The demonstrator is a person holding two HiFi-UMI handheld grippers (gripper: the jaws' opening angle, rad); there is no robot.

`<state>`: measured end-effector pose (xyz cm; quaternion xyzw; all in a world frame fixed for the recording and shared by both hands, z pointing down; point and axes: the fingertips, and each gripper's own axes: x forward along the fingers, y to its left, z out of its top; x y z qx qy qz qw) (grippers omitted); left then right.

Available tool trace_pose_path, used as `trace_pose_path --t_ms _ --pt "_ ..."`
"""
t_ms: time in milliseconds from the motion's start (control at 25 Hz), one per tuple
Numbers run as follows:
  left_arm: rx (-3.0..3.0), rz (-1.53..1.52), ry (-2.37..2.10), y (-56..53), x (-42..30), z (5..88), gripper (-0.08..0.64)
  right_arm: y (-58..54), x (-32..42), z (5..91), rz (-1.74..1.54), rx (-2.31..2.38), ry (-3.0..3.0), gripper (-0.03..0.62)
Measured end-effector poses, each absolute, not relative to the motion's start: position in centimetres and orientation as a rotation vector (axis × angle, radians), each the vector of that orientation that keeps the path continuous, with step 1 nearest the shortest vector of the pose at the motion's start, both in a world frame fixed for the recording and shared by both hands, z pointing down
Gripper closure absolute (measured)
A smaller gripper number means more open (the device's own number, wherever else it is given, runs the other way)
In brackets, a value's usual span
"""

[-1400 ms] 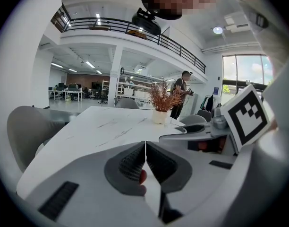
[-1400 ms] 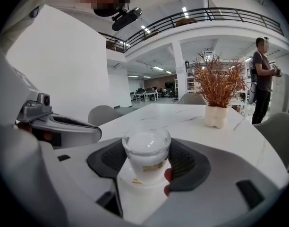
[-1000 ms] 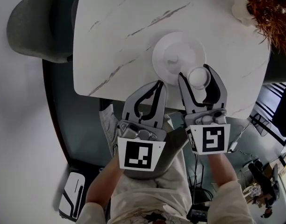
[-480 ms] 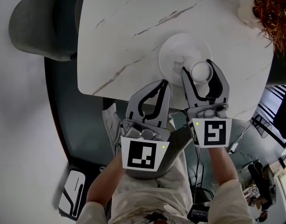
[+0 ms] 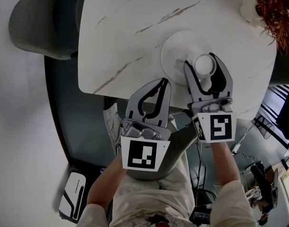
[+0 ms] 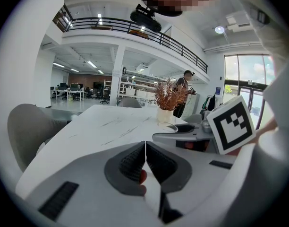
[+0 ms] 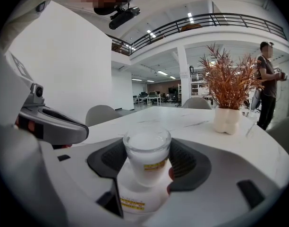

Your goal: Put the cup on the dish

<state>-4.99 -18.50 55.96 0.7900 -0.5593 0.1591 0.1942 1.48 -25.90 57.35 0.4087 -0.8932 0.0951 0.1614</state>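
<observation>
Two grippers show. The left gripper (image 5: pixel 162 82) has its fingers pressed together with nothing between them. The right gripper (image 5: pixel 199 63) clamps the cup (image 7: pixel 147 156) between its fingers, and the dish (image 5: pixel 175 56) lies beneath the fingertips on the surface (image 5: pixel 125 27).

Open table (image 5: pixel 121 27) left of dish (image 5: pixel 175 56), plant (image 5: pixel 274 6) at far right corner
</observation>
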Motion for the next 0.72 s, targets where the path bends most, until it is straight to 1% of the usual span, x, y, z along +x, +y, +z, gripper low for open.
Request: trace_pose_path --t_ms 720 --pt "2.252 0.465 -1.594 -16.1 -4.2 52.7 0.554 -24.0 2.9 56.3 0.263 1.185 -2.547 0.33"
